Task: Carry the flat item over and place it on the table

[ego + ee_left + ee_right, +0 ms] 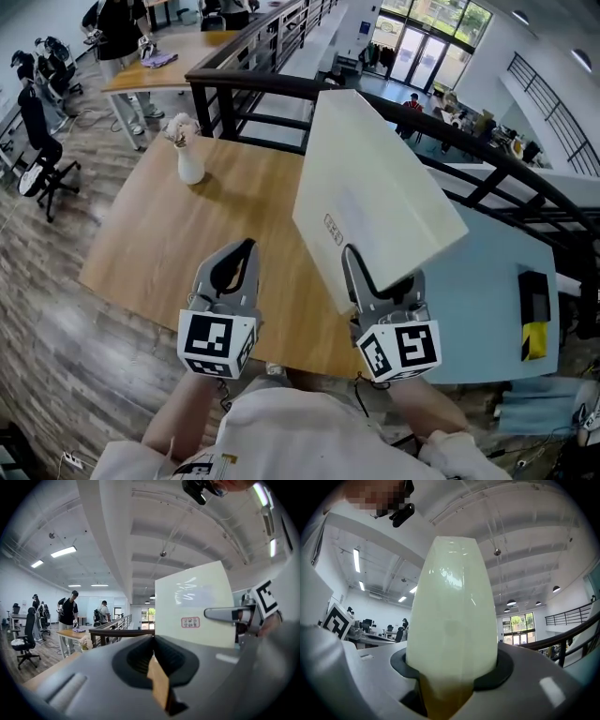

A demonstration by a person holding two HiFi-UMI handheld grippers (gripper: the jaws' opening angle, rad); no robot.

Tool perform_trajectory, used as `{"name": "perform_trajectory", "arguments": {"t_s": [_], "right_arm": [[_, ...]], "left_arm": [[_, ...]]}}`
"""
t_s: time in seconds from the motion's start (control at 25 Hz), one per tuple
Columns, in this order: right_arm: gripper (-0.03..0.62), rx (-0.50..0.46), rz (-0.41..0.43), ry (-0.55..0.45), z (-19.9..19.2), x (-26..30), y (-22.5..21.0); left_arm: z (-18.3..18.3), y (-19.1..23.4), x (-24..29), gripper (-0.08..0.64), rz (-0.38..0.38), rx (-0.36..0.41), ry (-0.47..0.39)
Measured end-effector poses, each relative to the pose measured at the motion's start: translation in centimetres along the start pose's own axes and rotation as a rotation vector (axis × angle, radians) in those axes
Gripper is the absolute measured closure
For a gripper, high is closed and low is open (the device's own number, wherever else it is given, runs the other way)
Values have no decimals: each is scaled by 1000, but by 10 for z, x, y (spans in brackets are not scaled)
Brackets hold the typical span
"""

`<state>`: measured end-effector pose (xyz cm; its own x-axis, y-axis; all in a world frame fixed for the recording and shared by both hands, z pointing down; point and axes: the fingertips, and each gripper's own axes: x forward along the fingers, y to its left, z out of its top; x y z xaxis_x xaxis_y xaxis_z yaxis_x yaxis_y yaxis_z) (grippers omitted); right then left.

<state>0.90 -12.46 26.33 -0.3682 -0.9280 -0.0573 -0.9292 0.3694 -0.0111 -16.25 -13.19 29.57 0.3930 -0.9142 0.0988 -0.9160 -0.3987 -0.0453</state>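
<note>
The right gripper (356, 267) is clamped on the lower edge of the flat cream box (375, 197), its 2 jaws pressed against the box's 2 broad faces. The box rises tilted from the jaws, in the air above the right side of the wooden table (187, 244). The left gripper (242, 258) is held just beside it over the table with its jaws closed together on nothing, and 1 white vase (189, 161) of flowers stands near the table's far left corner.

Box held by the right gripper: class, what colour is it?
The box is cream-white; the head view shows it best.
</note>
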Motion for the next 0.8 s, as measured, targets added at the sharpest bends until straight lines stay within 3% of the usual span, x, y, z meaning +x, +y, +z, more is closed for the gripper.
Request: {"name": "perform_trajectory", "arguments": {"t_s": [0.48, 0.8], "right_arm": [[316, 9, -26, 28, -12, 50, -23], [316, 10, 12, 47, -20, 74, -46]], "left_arm": [[3, 14, 56, 557, -34, -28, -24], [2, 15, 82, 557, 16, -18, -18]]}}
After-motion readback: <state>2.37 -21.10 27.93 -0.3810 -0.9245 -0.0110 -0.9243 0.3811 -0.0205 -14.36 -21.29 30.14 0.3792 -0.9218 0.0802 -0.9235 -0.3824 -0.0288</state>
